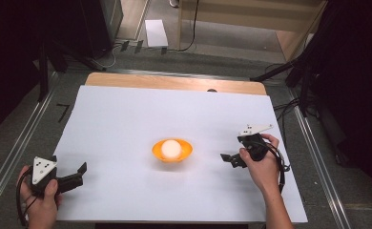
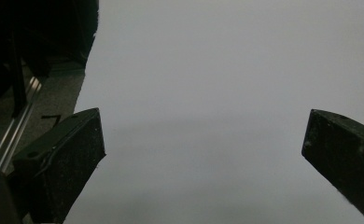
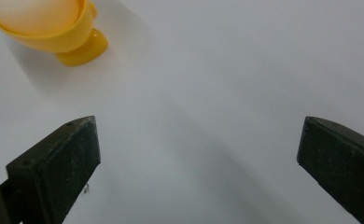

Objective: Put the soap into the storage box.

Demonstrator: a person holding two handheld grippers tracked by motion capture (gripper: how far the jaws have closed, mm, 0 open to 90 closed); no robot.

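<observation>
High view looks down on a bench covered by a white sheet. At the near left corner a hand holds the left claw, which sits over the sheet's edge and points toward the middle. In the left gripper view its jaws stand wide apart with only bare white sheet between them, and the grey floor with a metal rail lies off to the left. At the sheet's centre stands an orange bowl with a pale ball resting inside it. To the right, well apart from the bowl, the other hand holds the right claw, aimed at the bowl. In the right gripper view its jaws are spread wide and hold nothing, and the bowl shows on its foot at the upper left.
</observation>
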